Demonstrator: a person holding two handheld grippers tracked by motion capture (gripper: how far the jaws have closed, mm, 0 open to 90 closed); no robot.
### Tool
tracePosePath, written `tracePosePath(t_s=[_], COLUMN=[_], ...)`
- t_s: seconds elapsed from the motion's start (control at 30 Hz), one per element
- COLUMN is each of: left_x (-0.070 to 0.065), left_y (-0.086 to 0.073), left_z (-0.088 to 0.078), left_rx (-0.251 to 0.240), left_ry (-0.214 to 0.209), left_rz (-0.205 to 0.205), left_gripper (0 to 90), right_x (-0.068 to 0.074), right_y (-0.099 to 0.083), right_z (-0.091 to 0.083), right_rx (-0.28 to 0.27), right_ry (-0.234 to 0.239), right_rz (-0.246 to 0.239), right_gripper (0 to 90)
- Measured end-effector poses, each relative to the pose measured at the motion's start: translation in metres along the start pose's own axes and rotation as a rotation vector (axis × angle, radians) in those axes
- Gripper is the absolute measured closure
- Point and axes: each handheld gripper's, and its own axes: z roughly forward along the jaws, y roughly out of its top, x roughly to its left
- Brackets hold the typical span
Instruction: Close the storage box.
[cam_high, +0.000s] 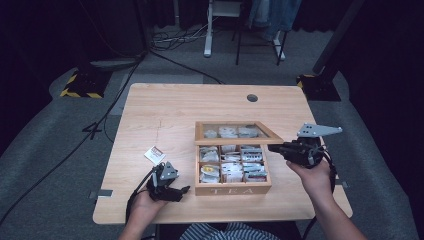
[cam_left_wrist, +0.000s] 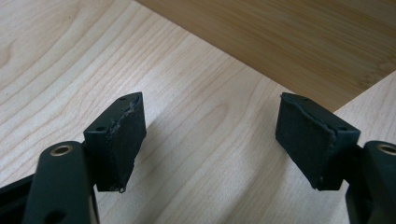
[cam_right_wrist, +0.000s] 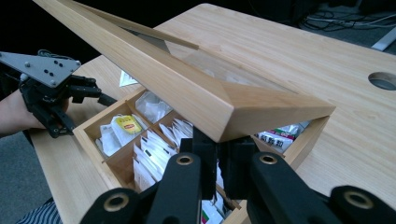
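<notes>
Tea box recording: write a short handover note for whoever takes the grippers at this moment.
Right gripper: shut on the lid, propping it up over the tea box.
Left gripper: open, nothing between its jaws, low over the table just left of the box.
A loose tea bag lies on the table beyond the left gripper.
Done: lid raised.
Left, probably: loose bag into a compartment, then lower the lid.
</notes>
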Motion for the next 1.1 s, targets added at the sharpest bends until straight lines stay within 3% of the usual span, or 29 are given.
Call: tracePosePath(t_s=[0.2,0.33,0.63,0.8,1.1], left_x=[0.0,0.0,0.0,0.0,0.0], left_y=[0.0,0.0,0.0,0.0,0.0], left_z=[0.0,0.0,0.0,0.0,0.0], left_rx=[0.001,0.001,0.001,0.0,-0.001], left_ry=[0.003,0.003,0.003,0.002,0.002], left_rz=[0.003,0.004,0.004,0.004,0.003], left_gripper=[25.2,25.2,25.2,25.2,25.2], right_x=[0.0,0.001,0.001,0.001,0.01], right_y=[-0.001,-0.001,-0.003,-0.003,-0.002], right_z=[-0.002,-0.004,-0.007,-0.006,-0.006], right_rx=[0.015,0.017,0.078,0.133,0.236], right_ry=[0.013,0.013,0.0,0.014,-0.004], right_rz=[0.019,0.025,0.022,0.032,-0.004], right_gripper=[76.8,75.5,74.2,72.5,69.7])
